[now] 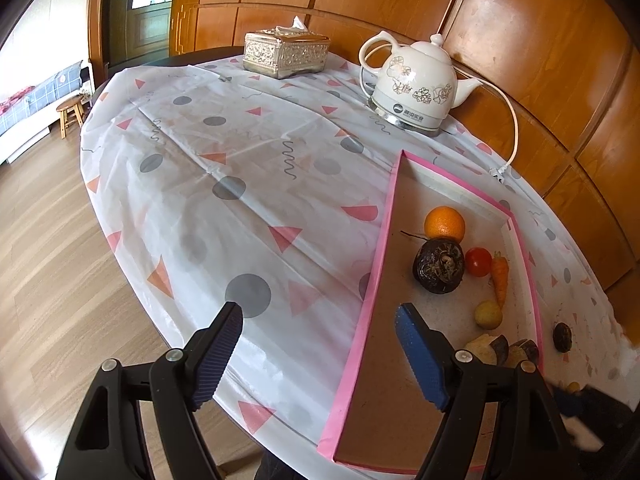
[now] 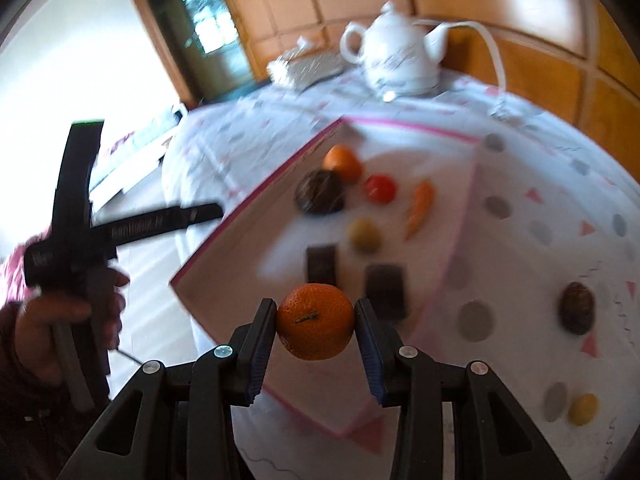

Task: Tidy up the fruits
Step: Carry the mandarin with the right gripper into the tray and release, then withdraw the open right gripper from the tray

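Observation:
My right gripper [image 2: 316, 322] is shut on a small orange tangerine [image 2: 316, 320], held above the near end of the pink-edged cardboard box [image 2: 224, 240]. The box [image 1: 372, 280] holds an orange [image 1: 444, 222], a dark round fruit [image 1: 438, 266], a tomato [image 1: 479, 261], a small carrot [image 1: 500, 278], a yellow-green fruit [image 1: 488, 314] and dark cut pieces [image 1: 500, 350]. My left gripper [image 1: 320, 344] stands open with nothing between its fingers, straddling the box's left wall. Outside the box lie a dark fruit [image 2: 576, 308] and a small yellow fruit [image 2: 584, 409].
A white floral kettle [image 1: 416, 80] with its cord and a silver tissue box [image 1: 286, 54] stand at the table's far side against the wood-panelled wall. A person's hand [image 2: 60, 312] holds the left gripper's handle. The round table's patterned cloth [image 1: 224, 184] spreads out to the left.

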Action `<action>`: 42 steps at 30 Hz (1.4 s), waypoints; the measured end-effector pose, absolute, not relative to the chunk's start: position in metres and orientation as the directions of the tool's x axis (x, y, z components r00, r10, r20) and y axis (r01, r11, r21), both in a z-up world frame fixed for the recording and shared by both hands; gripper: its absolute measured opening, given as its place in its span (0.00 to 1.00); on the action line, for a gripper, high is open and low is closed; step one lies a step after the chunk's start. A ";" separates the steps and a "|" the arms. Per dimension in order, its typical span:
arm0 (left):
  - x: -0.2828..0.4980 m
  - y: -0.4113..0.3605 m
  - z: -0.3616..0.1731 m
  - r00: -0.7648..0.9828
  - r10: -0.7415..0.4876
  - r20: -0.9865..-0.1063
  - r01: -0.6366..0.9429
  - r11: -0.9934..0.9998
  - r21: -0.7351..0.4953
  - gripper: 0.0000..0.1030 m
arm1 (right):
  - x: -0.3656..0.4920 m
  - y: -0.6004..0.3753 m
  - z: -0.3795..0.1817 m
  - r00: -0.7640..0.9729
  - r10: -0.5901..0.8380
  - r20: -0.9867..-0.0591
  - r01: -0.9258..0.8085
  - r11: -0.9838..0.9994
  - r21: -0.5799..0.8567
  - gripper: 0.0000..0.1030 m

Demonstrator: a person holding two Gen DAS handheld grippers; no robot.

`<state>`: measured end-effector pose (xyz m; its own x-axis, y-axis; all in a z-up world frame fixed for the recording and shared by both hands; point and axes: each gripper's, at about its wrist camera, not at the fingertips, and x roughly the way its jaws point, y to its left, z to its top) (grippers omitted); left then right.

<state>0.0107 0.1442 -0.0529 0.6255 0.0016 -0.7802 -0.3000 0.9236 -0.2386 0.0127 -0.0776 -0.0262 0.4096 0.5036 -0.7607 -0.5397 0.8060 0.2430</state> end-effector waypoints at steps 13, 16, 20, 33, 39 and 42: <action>0.009 0.141 -0.049 0.641 0.005 -0.768 -0.280 0.932 -0.228 0.79 | 0.022 -0.064 -0.044 0.393 0.426 -0.815 -0.507 0.840 0.195 0.40; 0.009 0.139 -0.046 0.650 0.000 -0.760 -0.271 0.935 -0.231 0.79 | 0.021 -0.066 -0.041 0.411 0.426 -0.806 -0.500 0.845 0.191 0.43; 0.007 0.135 -0.040 0.666 -0.004 -0.746 -0.251 0.940 -0.229 0.82 | 0.013 -0.075 -0.029 0.450 0.444 -0.775 -0.489 0.848 0.201 0.43; 0.004 0.111 -0.024 0.709 -0.028 -0.704 -0.142 0.973 -0.181 0.88 | -0.010 -0.131 -0.008 0.595 0.370 -0.714 -0.343 0.920 0.192 0.53; 0.003 0.094 -0.018 0.722 -0.041 -0.690 -0.078 0.987 -0.140 0.88 | -0.014 -0.172 -0.015 0.641 0.270 -0.718 -0.211 0.962 0.173 0.54; 0.002 0.085 -0.015 0.728 -0.051 -0.683 -0.043 0.992 -0.120 0.88 | -0.015 -0.190 -0.018 0.655 0.228 -0.721 -0.146 0.974 0.175 0.54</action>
